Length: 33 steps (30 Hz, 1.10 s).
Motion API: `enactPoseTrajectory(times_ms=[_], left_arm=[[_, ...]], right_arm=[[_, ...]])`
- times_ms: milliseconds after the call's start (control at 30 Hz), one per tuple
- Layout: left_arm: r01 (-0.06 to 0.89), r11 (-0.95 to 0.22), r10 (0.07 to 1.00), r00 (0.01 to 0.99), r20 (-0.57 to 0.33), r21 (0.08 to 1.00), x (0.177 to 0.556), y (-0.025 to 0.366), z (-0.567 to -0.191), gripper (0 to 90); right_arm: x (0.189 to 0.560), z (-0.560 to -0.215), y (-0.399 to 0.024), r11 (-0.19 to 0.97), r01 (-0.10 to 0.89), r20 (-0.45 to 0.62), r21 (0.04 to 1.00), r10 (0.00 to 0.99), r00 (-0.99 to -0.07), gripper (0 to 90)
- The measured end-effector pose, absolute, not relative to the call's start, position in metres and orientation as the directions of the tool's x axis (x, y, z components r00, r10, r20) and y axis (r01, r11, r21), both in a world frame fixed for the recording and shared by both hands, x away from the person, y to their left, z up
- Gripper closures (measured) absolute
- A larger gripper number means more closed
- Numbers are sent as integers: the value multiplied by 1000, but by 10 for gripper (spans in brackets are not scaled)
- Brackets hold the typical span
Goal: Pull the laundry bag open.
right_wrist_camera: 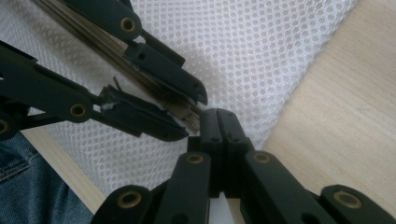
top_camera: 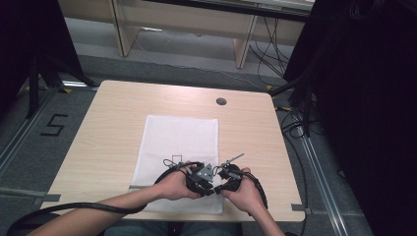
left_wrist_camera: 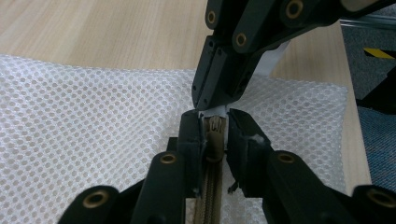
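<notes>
Resting on the tabletop, the white mesh bag lies flat near the person's edge; the left tool straddles its brown zipper pull, jaws not quite pressing it; the right tool is clenched on the bag's edge beside it; the high view shows both hands meeting there.

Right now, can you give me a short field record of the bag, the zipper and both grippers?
item: white mesh bag, lying flat on the table
zipper: tan, along the bag's near edge
zipper pull: between the left jaws
left gripper: jaws around the pull; pad contact unclear
right gripper: jaws together, pinching the bag's edge at the zipper end
spacing: the two gripper tips nearly meet
</notes>
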State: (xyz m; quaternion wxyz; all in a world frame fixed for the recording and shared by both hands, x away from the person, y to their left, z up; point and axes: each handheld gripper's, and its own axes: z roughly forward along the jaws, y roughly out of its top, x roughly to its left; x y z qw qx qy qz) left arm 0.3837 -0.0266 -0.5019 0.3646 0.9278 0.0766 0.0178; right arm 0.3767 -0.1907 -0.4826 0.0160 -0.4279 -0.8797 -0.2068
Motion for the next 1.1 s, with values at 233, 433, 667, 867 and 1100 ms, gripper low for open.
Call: enactPoseTrajectory(times_ms=[233,433,667,867,1100], left_arm=[[120,-726,153,988,-12,677,382,-27,-500,810],[138,-722,160,987,-31,678,382,-27,-498,818],[144,-722,165,986,-33,677,383,-27,-496,820],[141,-722,170,985,-24,677,382,-27,-496,820],[127,-734,162,987,-9,667,382,-26,-495,821]], right_arm=[[377,-483,-191,547,761,206,348,748,-631,900],[377,-483,-190,548,761,202,347,749,-631,900],[377,-482,-191,532,778,205,335,765,-611,900],[377,-483,-190,530,779,204,335,766,-609,900],[376,-481,-187,536,782,191,319,772,-606,900]])
